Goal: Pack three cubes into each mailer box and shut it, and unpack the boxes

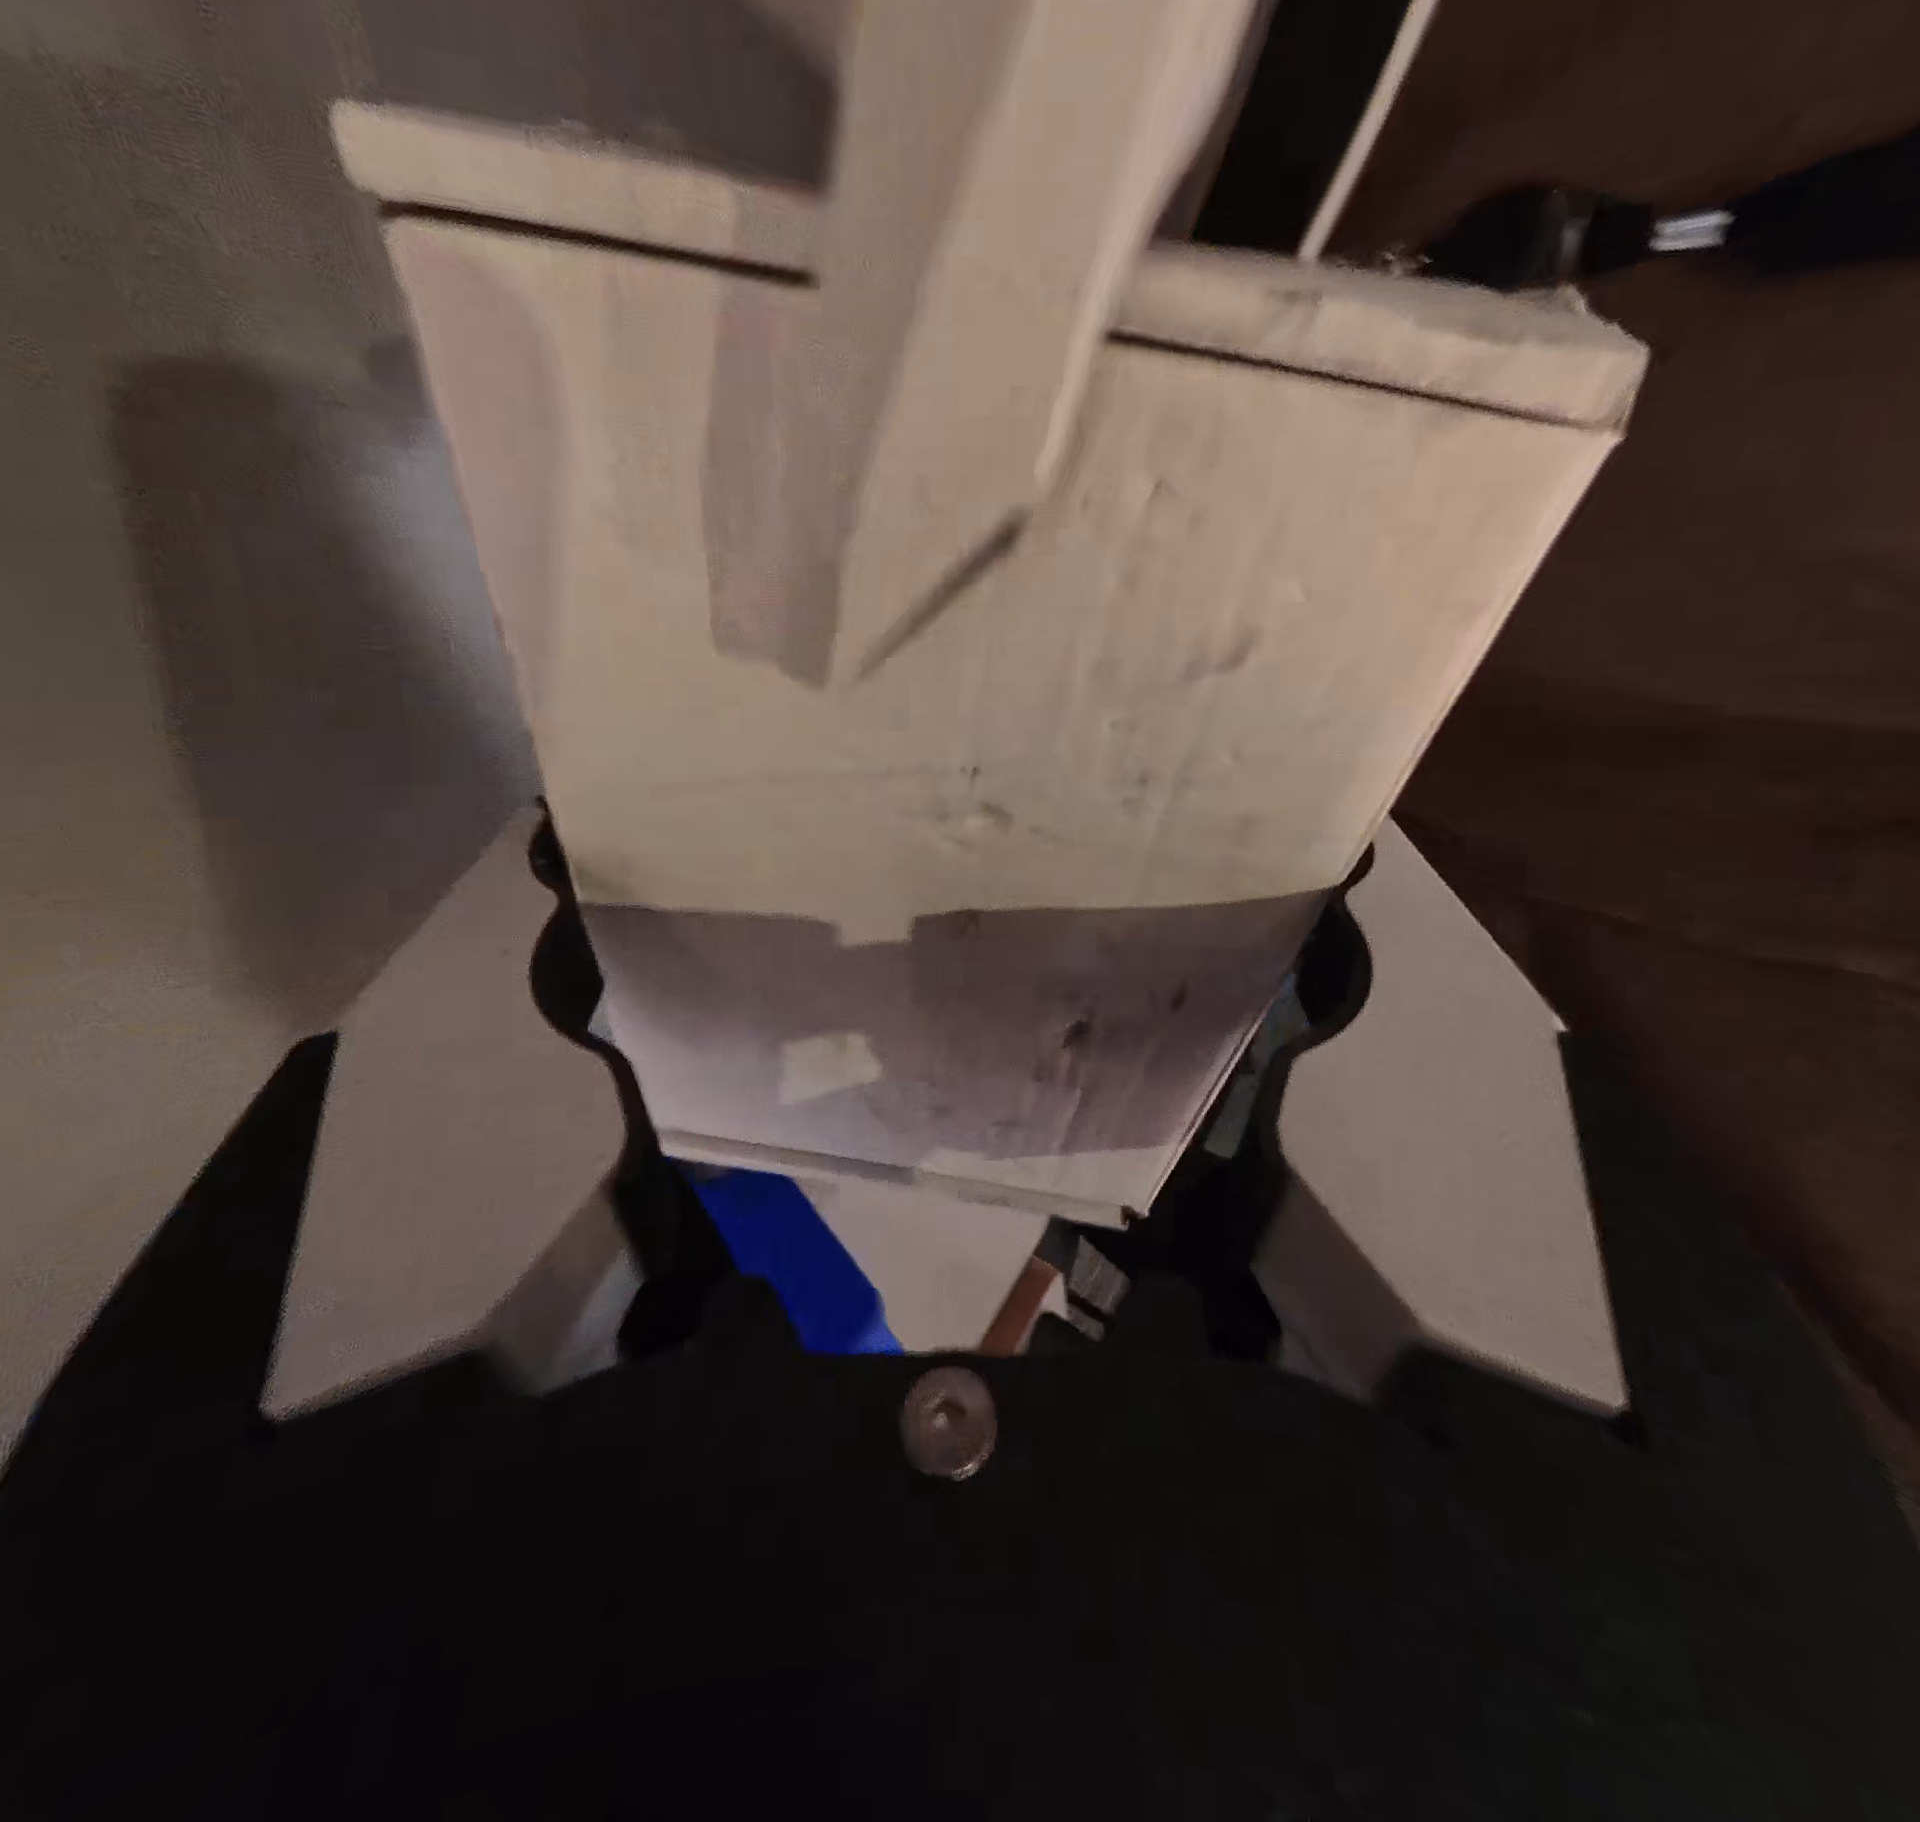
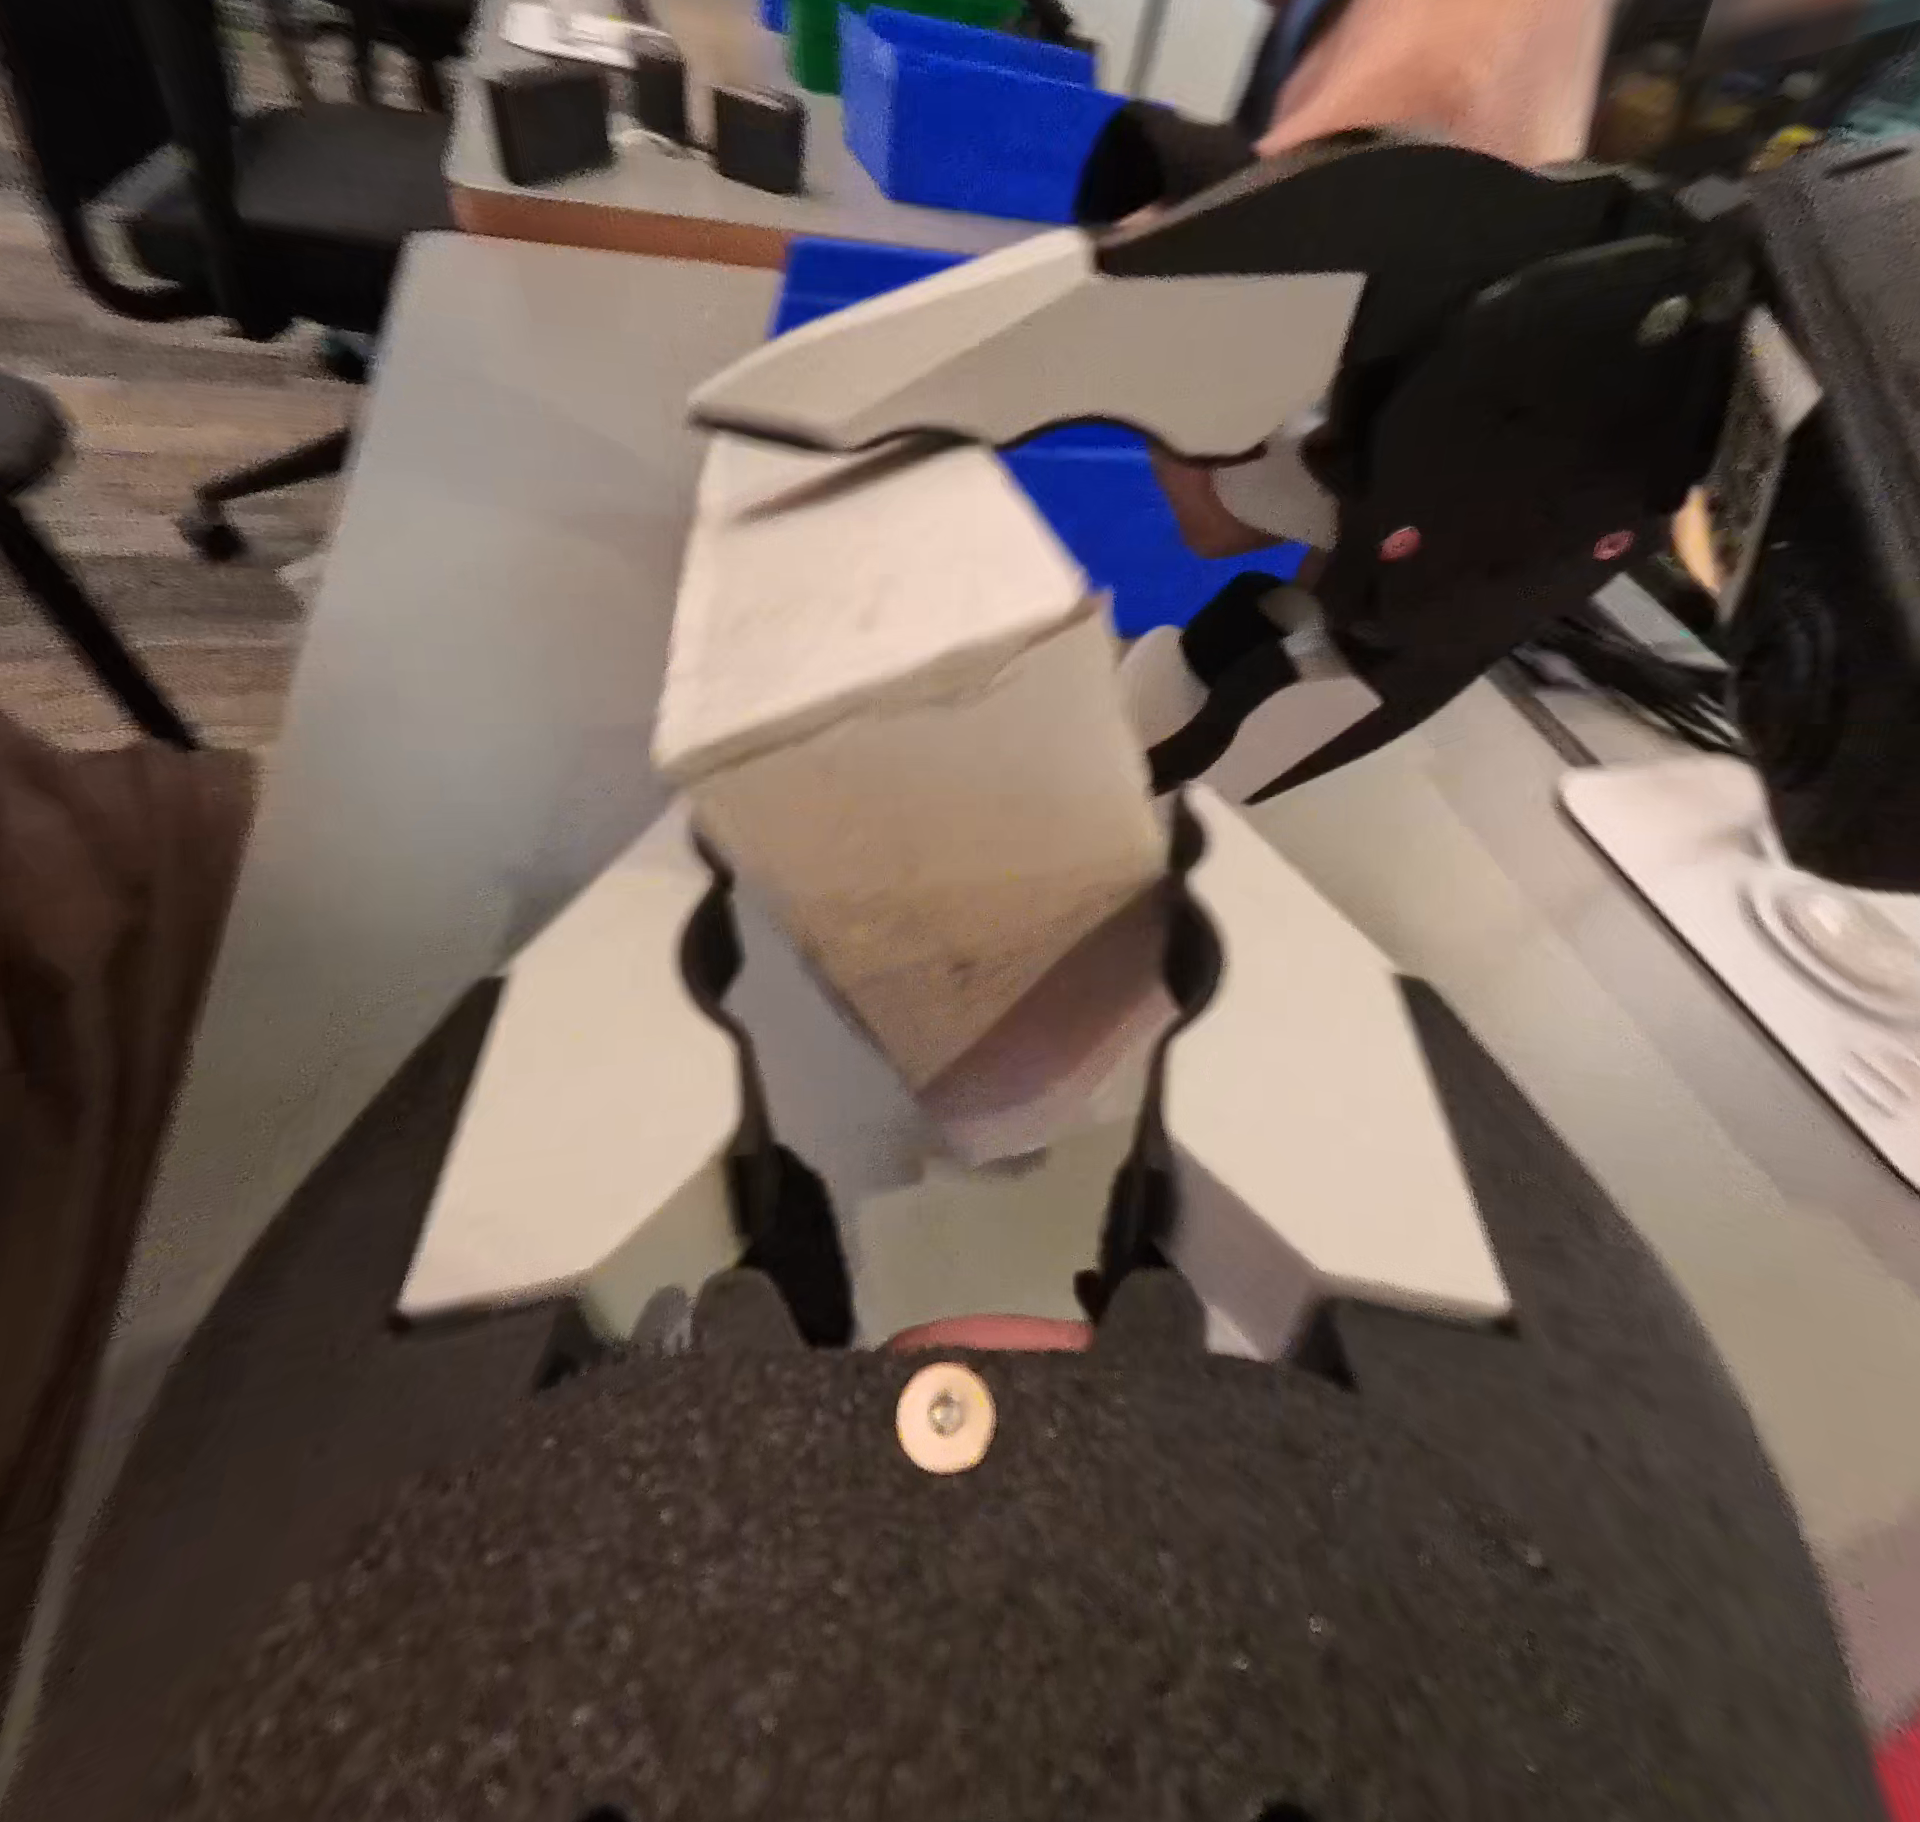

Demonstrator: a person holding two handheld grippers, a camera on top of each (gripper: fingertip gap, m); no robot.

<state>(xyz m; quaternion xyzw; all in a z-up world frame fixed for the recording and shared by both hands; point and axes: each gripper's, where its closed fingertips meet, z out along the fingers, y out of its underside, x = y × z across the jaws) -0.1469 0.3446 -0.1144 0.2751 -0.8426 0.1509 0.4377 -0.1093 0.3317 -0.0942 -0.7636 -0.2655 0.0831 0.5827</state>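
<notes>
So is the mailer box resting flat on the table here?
No: in the right wrist view the mailer box is tilted in the air, gripped by both the left gripper and the right gripper.

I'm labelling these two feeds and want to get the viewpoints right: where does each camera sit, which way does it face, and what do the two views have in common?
Left wrist view: sits on the left tool, looking forward along its fingers at the box clamped between them, held close up; beyond it, a grey table.
Right wrist view: sits on the right tool, facing across the table toward blue bins and chairs; the box sits between its fingers, with the left tool and the person's arm beyond.
Shared: the same box, gripped by both tools.
</notes>
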